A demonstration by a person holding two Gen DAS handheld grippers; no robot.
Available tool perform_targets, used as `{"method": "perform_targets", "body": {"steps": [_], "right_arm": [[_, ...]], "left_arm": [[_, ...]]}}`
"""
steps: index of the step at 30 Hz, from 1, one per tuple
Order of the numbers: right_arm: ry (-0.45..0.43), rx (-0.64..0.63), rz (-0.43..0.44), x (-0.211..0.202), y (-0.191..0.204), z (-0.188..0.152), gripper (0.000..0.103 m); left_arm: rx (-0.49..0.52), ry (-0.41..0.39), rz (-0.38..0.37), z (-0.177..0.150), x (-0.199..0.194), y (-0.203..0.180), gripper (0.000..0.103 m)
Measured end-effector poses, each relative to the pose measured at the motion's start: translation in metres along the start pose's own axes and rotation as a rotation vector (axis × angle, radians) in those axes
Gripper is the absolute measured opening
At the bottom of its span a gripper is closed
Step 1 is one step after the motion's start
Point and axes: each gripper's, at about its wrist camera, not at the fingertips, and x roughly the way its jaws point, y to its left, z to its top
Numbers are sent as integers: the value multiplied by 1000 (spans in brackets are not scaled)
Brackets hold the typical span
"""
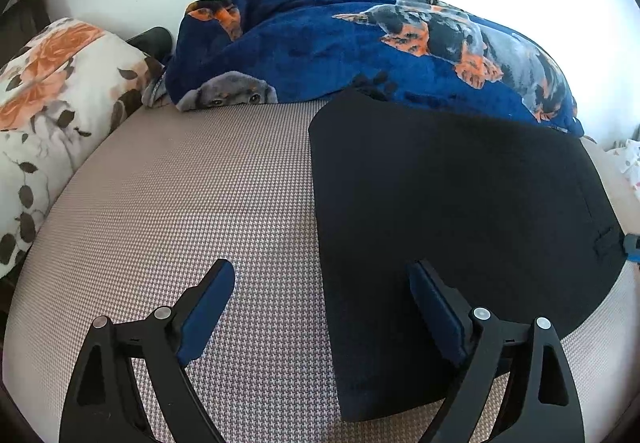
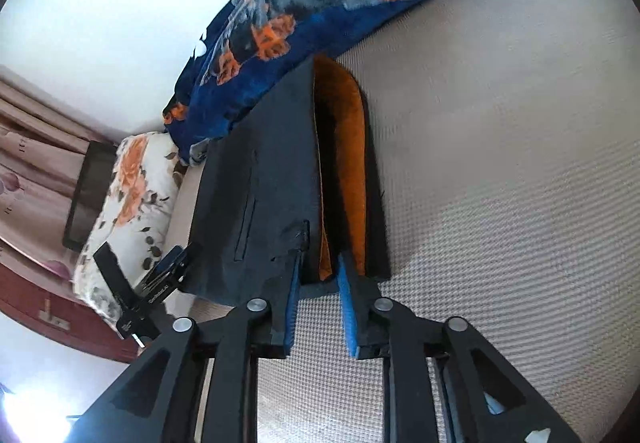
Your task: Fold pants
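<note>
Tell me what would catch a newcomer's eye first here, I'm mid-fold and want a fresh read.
First the black pants, folded into a dark slab on the beige checked bed cover, with a bright orange lining showing at the open end. Behind them, against the white wall, lies a navy blanket with dog prints; a floral pillow sits to its left. The right gripper is at the pants' open end, and the left gripper stands wide open over their near edge.
</note>
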Motion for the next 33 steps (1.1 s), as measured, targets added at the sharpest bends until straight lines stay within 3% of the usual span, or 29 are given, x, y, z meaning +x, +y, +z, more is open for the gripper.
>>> {"method": "perform_targets", "body": {"steps": [2,7,10,12,17,21,23,30,33], "right_arm": [[-16,-12,-22,-4,1,4,44],[-27,4,-21,-4,-5,14,46],[-2,29,9,4,-9,16,39],[15,21,13,10,-8,14,16],[9,-52,-44,13,1,10,13],[-26,-77,-88,6,8,15,27],[-35,-73,-95,5,6,18,40],[11,-83,-119,29,4,27,44],[21,-81,-118,37,6,28,52]], "left_arm": [[3,-1,2,0,0,0,89],[1,-1,1,0,0,0,89],[1,0,1,0,0,0,89],[2,0,2,0,0,0,90],[3,0,4,0,0,0,90],[3,-1,5,-1,0,0,90],[3,0,5,0,1,0,90],[4,2,7,-1,2,0,92],[5,1,8,-1,2,0,92]]}}
